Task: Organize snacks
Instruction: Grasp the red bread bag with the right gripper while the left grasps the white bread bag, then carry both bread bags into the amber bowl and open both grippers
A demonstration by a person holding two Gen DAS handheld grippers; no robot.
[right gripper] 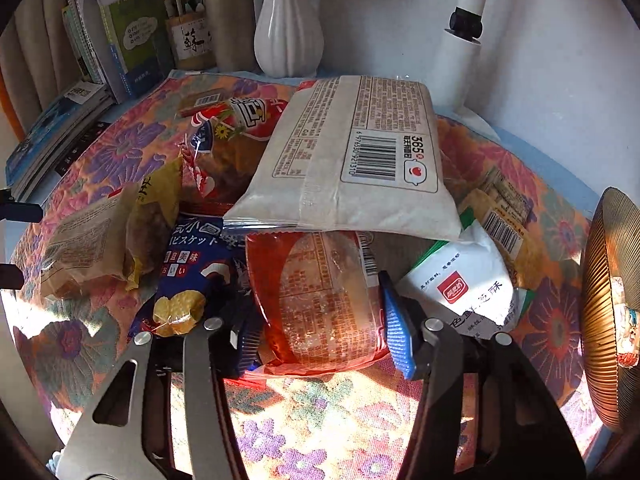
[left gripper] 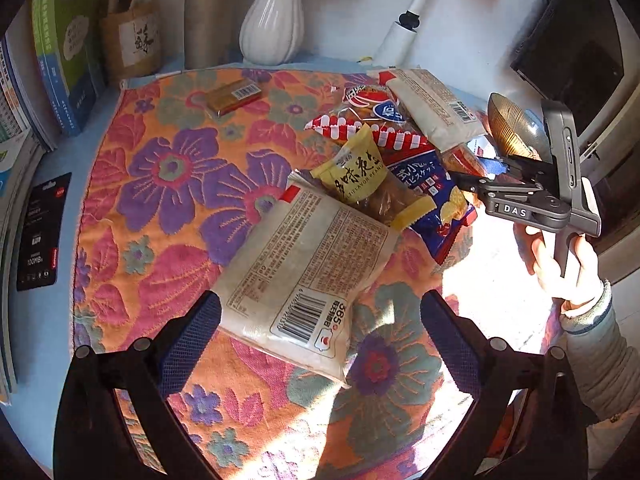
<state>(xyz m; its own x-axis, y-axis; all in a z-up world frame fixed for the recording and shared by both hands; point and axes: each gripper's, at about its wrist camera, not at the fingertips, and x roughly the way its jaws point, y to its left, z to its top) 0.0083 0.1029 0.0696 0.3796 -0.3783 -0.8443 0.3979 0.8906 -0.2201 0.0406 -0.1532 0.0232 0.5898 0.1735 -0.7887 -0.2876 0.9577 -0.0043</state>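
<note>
Here, nearest the right wrist camera, the right tool (right gripper: 320, 336) stands with its blue pads (right gripper: 396, 328) pressed against both sides of a red transparent snack packet (right gripper: 316, 292), apparently clamped on it at the near edge of the pile. The step in hand is judged to be the first extraction of a packet from the heap.

At 12 o'clock from this packet, a large white bread bag (right gripper: 352, 160) lies across its far end; at 9 o'clock sits a blue biscuit bag (right gripper: 192, 276), and at 3 o'clock a white-and-green pastry packet (right gripper: 468, 284).

In the left wrist view, the left tool (left gripper: 320, 344) hovers with its fingers wide apart, holding nothing, astride the near end of a second white bread bag (left gripper: 304, 268). Beyond it, at 1 o'clock, lie a yellow peanut packet (left gripper: 360, 172) and a red-striped bag (left gripper: 352, 128).

All rest on a floral cloth (left gripper: 160, 184) covering the worktop; a white vase (left gripper: 274, 20) stands at the far edge.

The next move likely calls for drawing the red packet out gently, since the overlapping bread bag may slide with it.
</note>
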